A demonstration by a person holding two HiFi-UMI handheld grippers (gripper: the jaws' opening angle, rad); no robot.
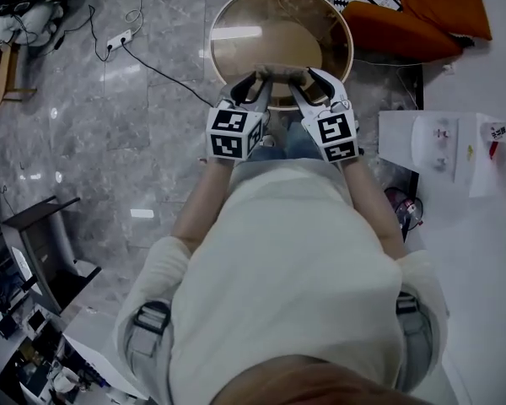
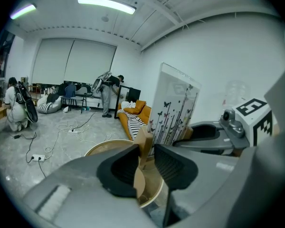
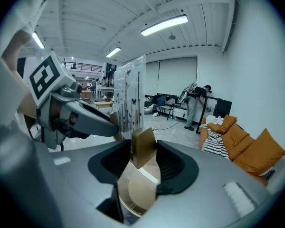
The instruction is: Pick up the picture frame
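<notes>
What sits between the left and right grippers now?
The picture frame spans the gap, a wooden end clamped in the left gripper and the right gripper, clearest in both gripper views.

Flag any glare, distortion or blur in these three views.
Head view: ceiling lights glare as white streaks on the glossy table top and floor; picture frame seen edge-on, slightly soft. Left gripper view: strong fisheye, dark corners, ceiling lines bowed; the frame's butterfly print is legible. Right gripper view: same fisheye and vignette; the clear panel partly washes into the bright background.
</notes>
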